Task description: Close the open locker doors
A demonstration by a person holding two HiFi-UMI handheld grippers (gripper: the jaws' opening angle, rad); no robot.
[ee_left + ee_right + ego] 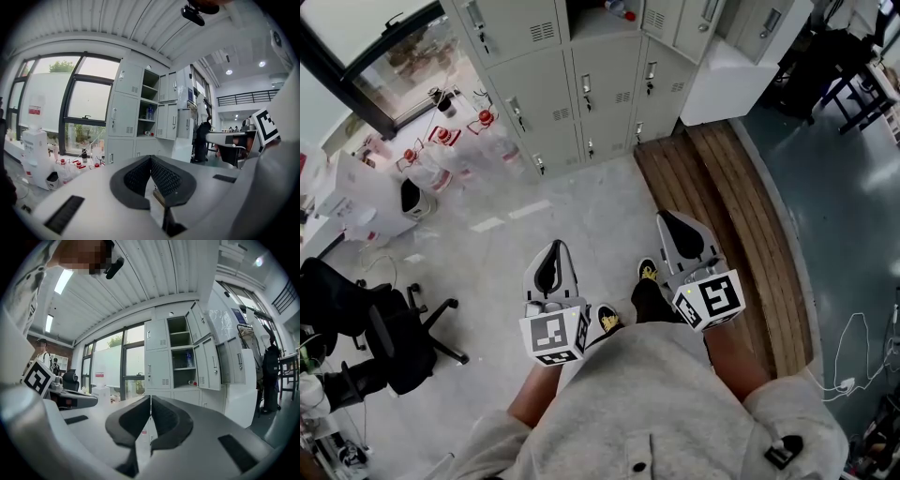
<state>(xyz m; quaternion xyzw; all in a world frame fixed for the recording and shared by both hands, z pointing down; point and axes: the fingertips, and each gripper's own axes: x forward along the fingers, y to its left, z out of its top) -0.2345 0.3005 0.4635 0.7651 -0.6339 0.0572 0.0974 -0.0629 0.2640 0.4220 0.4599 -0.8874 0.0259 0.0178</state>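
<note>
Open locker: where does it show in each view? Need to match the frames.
Head view: open locker at the top edge, near centre.
Left gripper view: open locker at centre, mid-height.
Right gripper view: open locker just right of centre.
Shared landmark: the window, left of it in all three.

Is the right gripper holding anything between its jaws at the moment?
No, the right gripper has its jaws shut together on nothing, the open lockers standing well beyond.

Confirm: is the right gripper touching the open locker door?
Apart. The right gripper view shows the open locker door far ahead of the right gripper; the head view shows floor between.
</note>
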